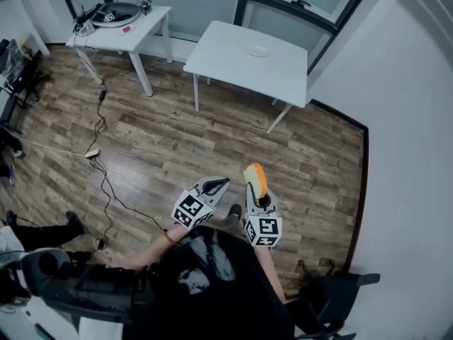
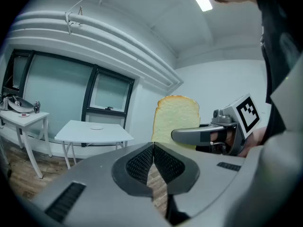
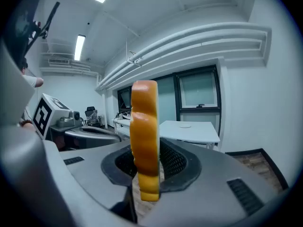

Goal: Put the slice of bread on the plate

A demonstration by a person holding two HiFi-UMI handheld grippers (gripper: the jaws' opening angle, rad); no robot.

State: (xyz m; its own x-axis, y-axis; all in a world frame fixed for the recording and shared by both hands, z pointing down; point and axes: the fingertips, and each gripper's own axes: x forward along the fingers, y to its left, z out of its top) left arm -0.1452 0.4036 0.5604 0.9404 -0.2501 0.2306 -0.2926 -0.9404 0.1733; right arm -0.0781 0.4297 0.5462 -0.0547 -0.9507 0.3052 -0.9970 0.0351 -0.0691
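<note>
My right gripper [image 1: 255,184] is shut on the slice of bread [image 1: 255,178], which stands upright on edge between the jaws. In the right gripper view the slice of bread [image 3: 145,136] shows its orange-brown crust, clamped in the right gripper [image 3: 146,170]. The left gripper view shows the bread's pale face [image 2: 176,118] off to the right. My left gripper [image 1: 216,185] is shut with nothing in it; its pads [image 2: 142,164] meet. The small plate [image 1: 257,50] lies on the far white table [image 1: 233,62], well away from both grippers across the floor.
A second white table [image 1: 141,27] at the back left carries a round dark device and cables. A cable with a power strip [image 1: 93,154] runs over the wooden floor. A dark chair [image 1: 333,292] stands at the right, close to the person.
</note>
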